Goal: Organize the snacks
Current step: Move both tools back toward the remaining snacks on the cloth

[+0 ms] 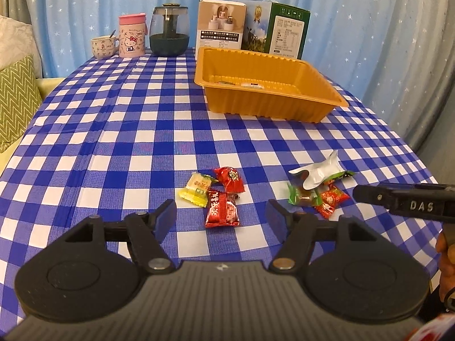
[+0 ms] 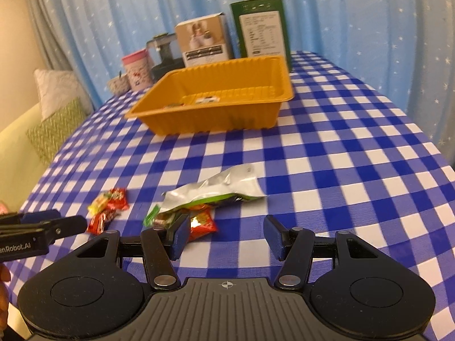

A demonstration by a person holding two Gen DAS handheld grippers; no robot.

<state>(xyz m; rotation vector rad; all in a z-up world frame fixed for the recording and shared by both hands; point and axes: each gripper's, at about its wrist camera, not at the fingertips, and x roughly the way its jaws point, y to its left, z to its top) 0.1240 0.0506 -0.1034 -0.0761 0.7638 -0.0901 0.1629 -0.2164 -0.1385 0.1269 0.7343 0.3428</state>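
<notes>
Left gripper (image 1: 221, 216) hovers low over table's near edge, jaws spread, nothing between pads; red candy (image 1: 222, 209) lies on cloth below gap. Yellow candy (image 1: 196, 189) and second red candy (image 1: 229, 179) just beside it. Right gripper (image 2: 226, 237) also spread, empty, over checkered tablecloth (image 2: 341, 153). Silver opened packet (image 2: 216, 189) lies atop green candy (image 2: 155, 216) and small red packet (image 2: 202, 223), near its left finger. Orange tray (image 1: 264, 105) sits toward far edge, few sweets inside. Mugs, boxes along far edge.

tray contents (image 1: 250, 84): small, unreadable behind near wall | silver packet (image 2: 216, 189): covers candies beneath | right gripper (image 1: 403, 199): cut off, right edge | far boxes (image 2: 260, 32): upper centre, blurred
</notes>
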